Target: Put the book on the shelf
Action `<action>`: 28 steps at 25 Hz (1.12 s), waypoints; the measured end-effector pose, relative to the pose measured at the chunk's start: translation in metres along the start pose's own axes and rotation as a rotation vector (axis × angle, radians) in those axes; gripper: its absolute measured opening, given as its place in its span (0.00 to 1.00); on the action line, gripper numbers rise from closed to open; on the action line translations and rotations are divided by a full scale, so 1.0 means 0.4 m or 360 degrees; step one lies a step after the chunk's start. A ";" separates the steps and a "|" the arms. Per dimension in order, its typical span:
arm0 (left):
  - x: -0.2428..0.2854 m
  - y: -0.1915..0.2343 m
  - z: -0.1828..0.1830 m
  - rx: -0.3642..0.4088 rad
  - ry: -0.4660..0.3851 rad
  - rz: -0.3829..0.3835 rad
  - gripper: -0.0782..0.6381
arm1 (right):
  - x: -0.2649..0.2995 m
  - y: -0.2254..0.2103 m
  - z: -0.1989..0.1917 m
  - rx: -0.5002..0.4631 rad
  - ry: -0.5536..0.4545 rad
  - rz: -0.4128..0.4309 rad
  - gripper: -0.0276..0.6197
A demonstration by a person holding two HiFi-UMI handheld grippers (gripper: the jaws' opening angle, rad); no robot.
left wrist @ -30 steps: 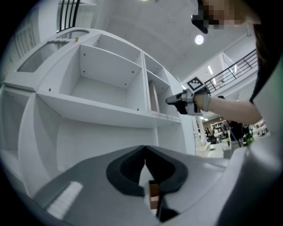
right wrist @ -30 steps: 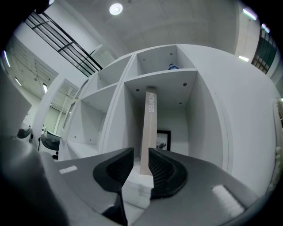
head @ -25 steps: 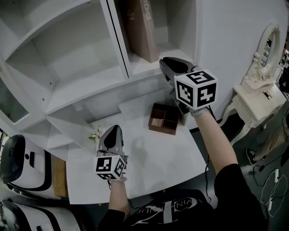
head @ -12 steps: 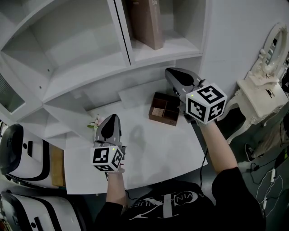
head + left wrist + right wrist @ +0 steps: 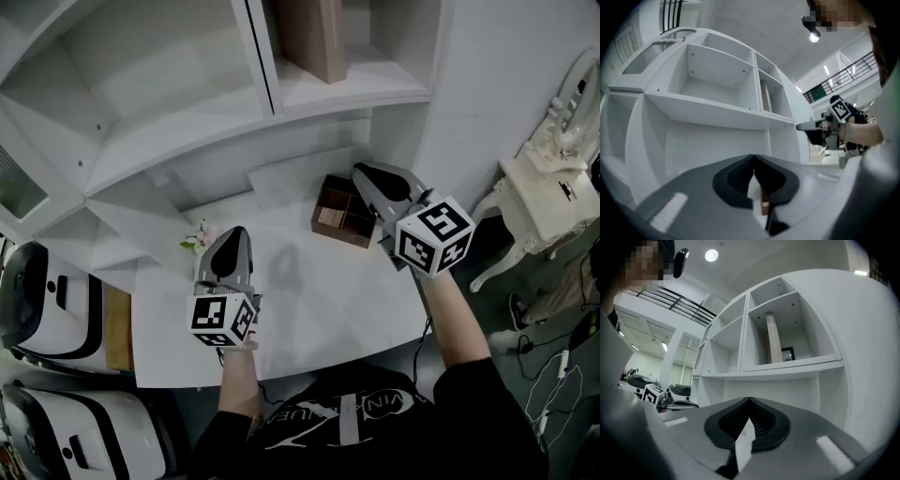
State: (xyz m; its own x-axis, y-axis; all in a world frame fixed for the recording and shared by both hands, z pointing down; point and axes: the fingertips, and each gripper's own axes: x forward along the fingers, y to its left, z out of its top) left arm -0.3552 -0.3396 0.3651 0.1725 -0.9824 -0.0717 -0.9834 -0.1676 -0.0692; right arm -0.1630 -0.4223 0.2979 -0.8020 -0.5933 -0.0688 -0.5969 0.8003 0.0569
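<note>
The tan book (image 5: 314, 33) stands upright, leaning a little, in the right upper compartment of the white shelf (image 5: 187, 141); it also shows as the book (image 5: 765, 96) and the book (image 5: 774, 338) in the two gripper views. My right gripper (image 5: 361, 172) is shut and empty, low over the white table (image 5: 319, 309), beside a brown box (image 5: 342, 211) and well below the book. My left gripper (image 5: 236, 232) hovers over the table's left part, pointing at the shelf, its jaws meeting at the tips with nothing held. Both point level.
The brown box with compartments sits at the table's back right, under the shelf. A small pink flower (image 5: 199, 239) lies left of my left gripper. A white ornate dresser (image 5: 553, 187) stands to the right, white machines (image 5: 47, 300) to the left.
My right gripper has dropped from in front of the book's compartment to just above the table by the brown box. The book stays on the shelf. My left gripper has hardly moved.
</note>
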 end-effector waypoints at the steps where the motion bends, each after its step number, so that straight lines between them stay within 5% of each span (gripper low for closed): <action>1: -0.003 0.001 -0.003 -0.0002 0.0002 0.0006 0.11 | -0.004 0.002 -0.011 -0.0004 0.0006 -0.0001 0.05; 28: -0.092 0.033 -0.032 -0.0017 0.0008 0.0175 0.11 | -0.039 0.049 -0.157 0.0067 0.0055 0.0030 0.05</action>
State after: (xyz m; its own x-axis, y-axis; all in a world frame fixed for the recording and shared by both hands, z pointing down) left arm -0.3754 -0.3068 0.3796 0.0635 -0.9953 -0.0733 -0.9969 -0.0599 -0.0505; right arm -0.1634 -0.4026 0.3626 -0.8139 -0.5801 -0.0336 -0.5807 0.8139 0.0157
